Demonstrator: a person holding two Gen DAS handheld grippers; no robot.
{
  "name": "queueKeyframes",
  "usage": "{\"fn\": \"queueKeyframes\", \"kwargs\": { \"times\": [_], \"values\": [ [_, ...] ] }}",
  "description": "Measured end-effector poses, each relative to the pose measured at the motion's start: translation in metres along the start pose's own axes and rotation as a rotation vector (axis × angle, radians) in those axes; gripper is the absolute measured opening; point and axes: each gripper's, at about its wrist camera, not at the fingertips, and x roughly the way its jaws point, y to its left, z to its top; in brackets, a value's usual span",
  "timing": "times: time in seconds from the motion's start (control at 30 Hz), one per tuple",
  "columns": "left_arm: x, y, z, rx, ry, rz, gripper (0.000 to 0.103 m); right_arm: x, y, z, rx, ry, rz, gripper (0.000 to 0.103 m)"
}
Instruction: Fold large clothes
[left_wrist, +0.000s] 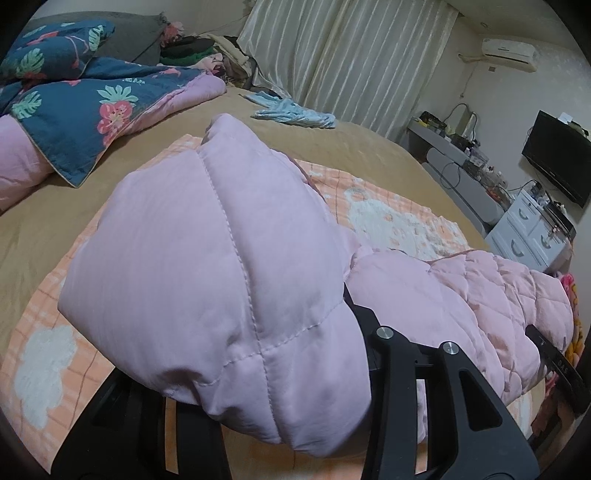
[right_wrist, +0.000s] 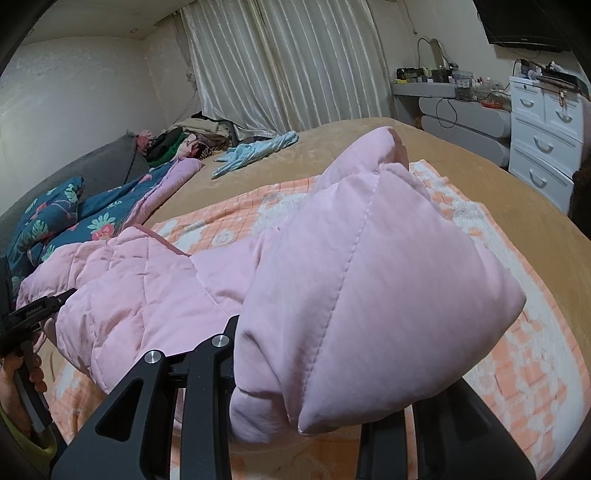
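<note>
Both hand-held grippers are clamped on the pink quilted jacket (left_wrist: 207, 258), one on each end, jaws narrowed down onto bunched padding. Left hand-held gripper (left_wrist: 354, 332) has a puffy section draped right over its fingers; right hand-held gripper (right_wrist: 236, 354) is the same, so I can't see either set of pads, only fabric swallowing them. The jacket hangs between the two, lifted off the orange checked blanket (left_wrist: 399, 218) that lies on the tan bed (left_wrist: 44, 229).

My read: this is the carry-over part of a fold. To do it well:
- I keep both ends level with each other so the middle span doesn't twist.
- I keep the span just taut, since sag will drag on the blanket and ruck it.
- I land the far edge first, square to the blanket lines, then lay the rest down.
- I don't release until the padding is resting; puffy fill springs back.

Risk: grip is on bulk, not a seam, so a layer could slip out. The blue garment (left_wrist: 295, 114) and floral quilt (left_wrist: 85, 110) are well apart, no interference.
</note>
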Motion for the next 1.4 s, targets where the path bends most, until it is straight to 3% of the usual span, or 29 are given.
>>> {"fn": "queueKeyframes", "kwargs": {
  "times": [0.77, 1.4],
  "values": [
    [-0.031, 0.018, -0.054, 0.017, 0.034, 0.006, 0.035, -0.045, -0.005, -0.056, 0.071, 0.004, 0.010, 0.030],
    [-0.022, 0.039, -0.096, -0.013, 0.061, 0.020, 0.046, -0.033, -0.030, -0.096, 0.155, 0.068, 0.006, 0.035]
  ]
}}
